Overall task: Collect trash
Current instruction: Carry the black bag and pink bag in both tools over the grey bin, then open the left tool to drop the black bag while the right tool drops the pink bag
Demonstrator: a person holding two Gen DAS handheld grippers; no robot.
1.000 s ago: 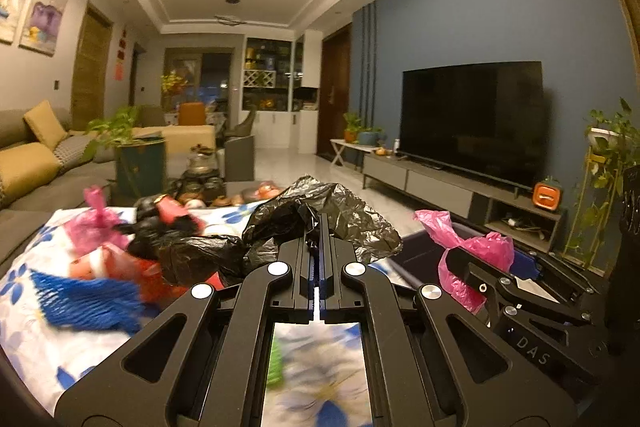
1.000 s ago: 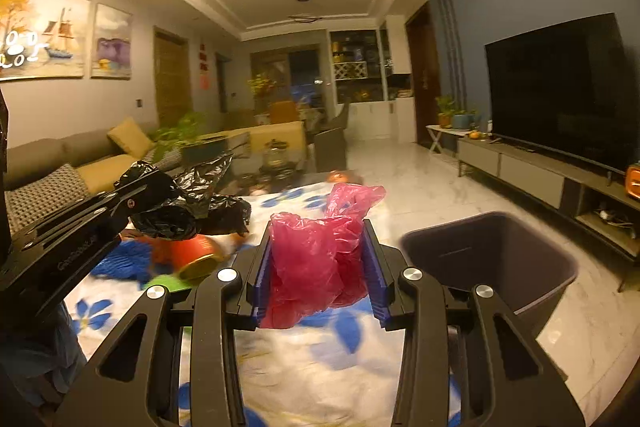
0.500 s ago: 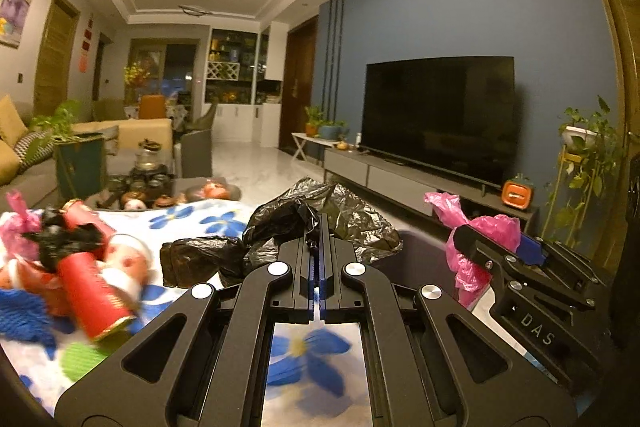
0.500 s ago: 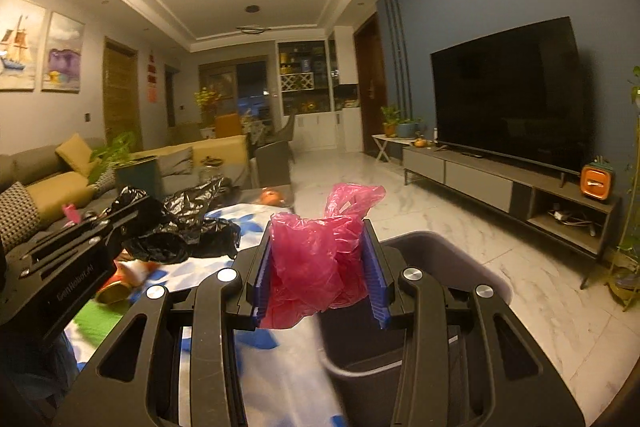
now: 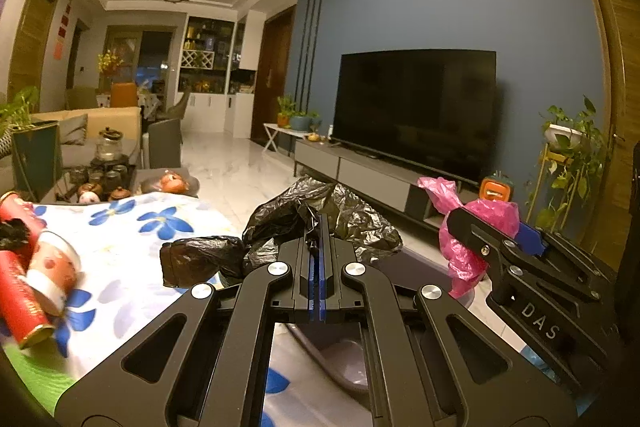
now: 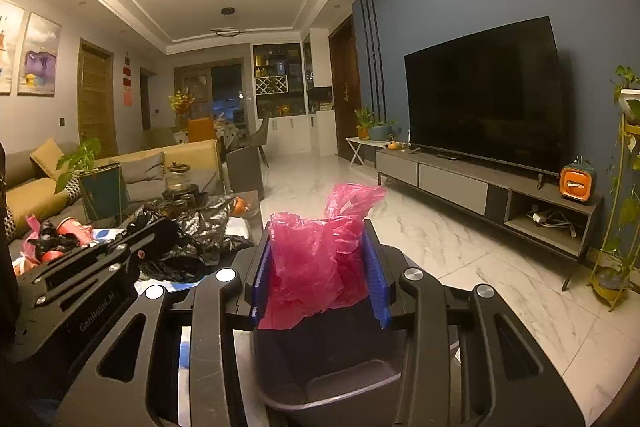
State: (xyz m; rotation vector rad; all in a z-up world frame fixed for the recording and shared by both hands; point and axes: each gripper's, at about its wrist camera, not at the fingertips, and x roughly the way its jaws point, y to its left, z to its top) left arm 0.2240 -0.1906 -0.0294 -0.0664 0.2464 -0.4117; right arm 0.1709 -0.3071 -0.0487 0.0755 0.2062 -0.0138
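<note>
Now, in a lamplit living room, two hand-held grippers carry trash toward a grey bin point(image 6: 344, 383) on the marble floor. The left gripper point(image 5: 320, 227) has its blue pads pressed nearly together on a crumpled black bag point(image 5: 304, 227), which bunches ahead of the fingertips and trails off to their left. The right gripper point(image 6: 318, 247) is set at a middling width, its pads clamping a wad of pink bag point(image 6: 316, 259) that fills the gap and pokes up above the tips.

The relation that counts: the bin's open mouth lies directly beneath and just ahead of the right gripper, so the pink bag appears to hang over it and looks ready to fall in on release. From the left wrist camera the bin point(image 5: 344, 359) shows only between the gripper's arms, below and a little to the right, so the black bag seems near the rim; the right hand looks better placed.

More trash, including red cups point(image 5: 28, 291), lies on the flowered cloth point(image 5: 132, 247) to the left.
</note>
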